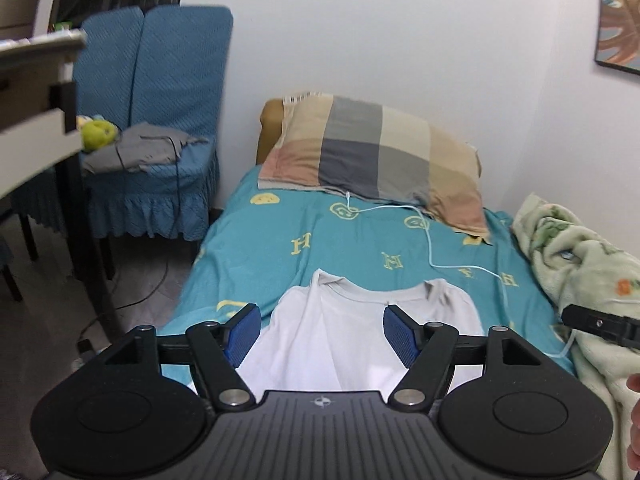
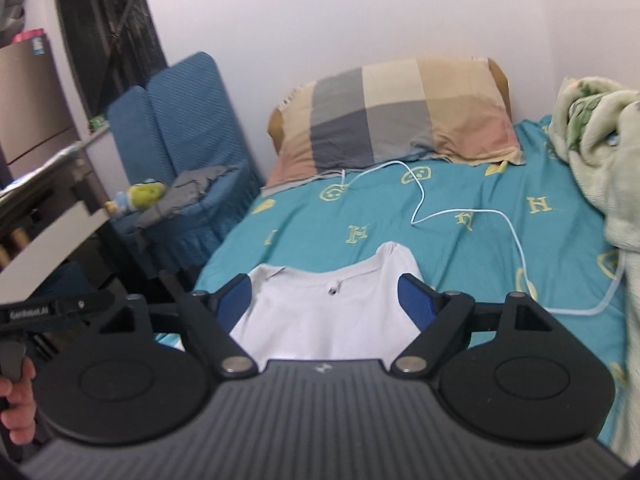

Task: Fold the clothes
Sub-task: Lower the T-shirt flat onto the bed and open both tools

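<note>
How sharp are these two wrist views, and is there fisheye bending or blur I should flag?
Left wrist: the white shirt and pillow are fairly crisp; the desk edge at left is smeared; the wall bows near the corners. Right wrist: softer overall, the desk side streaked, the blanket hazy. Lighting is even in both, no glare.

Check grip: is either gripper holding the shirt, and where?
Nothing held. Left gripper and right gripper are both open above the white shirt, which lies on the bed, pads clear of it.

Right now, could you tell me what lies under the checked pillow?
The checked pillow rests on the teal bedsheet. A white cable emerges from beneath its front edge; its hidden end cannot be seen.
</note>
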`<state>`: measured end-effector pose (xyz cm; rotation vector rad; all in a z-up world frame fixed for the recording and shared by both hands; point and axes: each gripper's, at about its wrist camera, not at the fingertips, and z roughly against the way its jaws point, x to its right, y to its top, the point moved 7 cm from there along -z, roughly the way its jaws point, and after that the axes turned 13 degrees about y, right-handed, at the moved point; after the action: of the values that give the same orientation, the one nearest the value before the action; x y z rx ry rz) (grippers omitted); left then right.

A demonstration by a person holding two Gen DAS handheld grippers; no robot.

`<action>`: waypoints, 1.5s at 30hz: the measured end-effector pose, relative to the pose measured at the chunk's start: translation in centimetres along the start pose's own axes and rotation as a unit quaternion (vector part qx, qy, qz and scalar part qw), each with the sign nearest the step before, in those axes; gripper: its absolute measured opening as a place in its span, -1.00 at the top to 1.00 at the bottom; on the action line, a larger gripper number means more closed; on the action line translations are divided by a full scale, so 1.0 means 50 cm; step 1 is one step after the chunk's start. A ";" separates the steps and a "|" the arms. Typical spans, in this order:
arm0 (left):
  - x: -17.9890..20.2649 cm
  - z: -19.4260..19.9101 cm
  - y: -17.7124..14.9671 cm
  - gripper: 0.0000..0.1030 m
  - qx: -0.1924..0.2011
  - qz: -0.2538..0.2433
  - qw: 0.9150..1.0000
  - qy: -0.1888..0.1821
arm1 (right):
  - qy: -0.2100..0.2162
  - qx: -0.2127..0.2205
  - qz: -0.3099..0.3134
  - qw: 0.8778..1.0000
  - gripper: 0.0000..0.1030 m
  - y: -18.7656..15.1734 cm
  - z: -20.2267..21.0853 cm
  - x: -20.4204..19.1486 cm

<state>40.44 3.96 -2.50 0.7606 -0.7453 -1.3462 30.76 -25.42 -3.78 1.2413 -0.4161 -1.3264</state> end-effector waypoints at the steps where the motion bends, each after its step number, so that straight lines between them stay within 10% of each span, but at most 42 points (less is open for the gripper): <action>1: -0.002 0.037 -0.009 -0.41 0.004 -0.001 1.000 0.000 | 0.000 0.005 -0.001 1.000 -0.59 -0.009 0.030 -0.013; 11: -0.094 0.221 -0.172 -0.51 -0.024 0.077 0.997 -0.003 | -0.005 0.013 -0.017 1.000 -0.59 -0.126 0.266 -0.104; 28: -0.305 -0.018 -0.320 -0.45 -0.133 0.325 0.936 0.005 | 0.026 -0.023 -0.114 0.993 -0.59 -0.246 0.264 -0.051; 37: -0.284 -0.114 -0.330 -0.31 -0.094 0.319 0.943 0.030 | 0.013 -0.046 -0.092 0.995 -0.59 -0.268 0.200 -0.029; 39: -0.278 -0.121 -0.325 -0.21 -0.084 0.306 0.947 0.040 | 0.017 -0.052 -0.096 0.994 -0.59 -0.273 0.193 -0.028; 43: -0.289 -0.136 -0.325 0.82 -0.087 0.317 0.943 0.047 | 0.017 -0.055 -0.100 0.993 -0.59 -0.277 0.186 -0.025; 45: -0.296 -0.137 -0.318 0.90 -0.085 0.321 0.942 0.046 | 0.014 -0.057 -0.102 0.993 -0.59 -0.279 0.182 -0.023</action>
<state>36.09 17.92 -19.99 0.3835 -0.7088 -0.7611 16.08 -25.24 -11.77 1.2302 -0.1940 -1.4828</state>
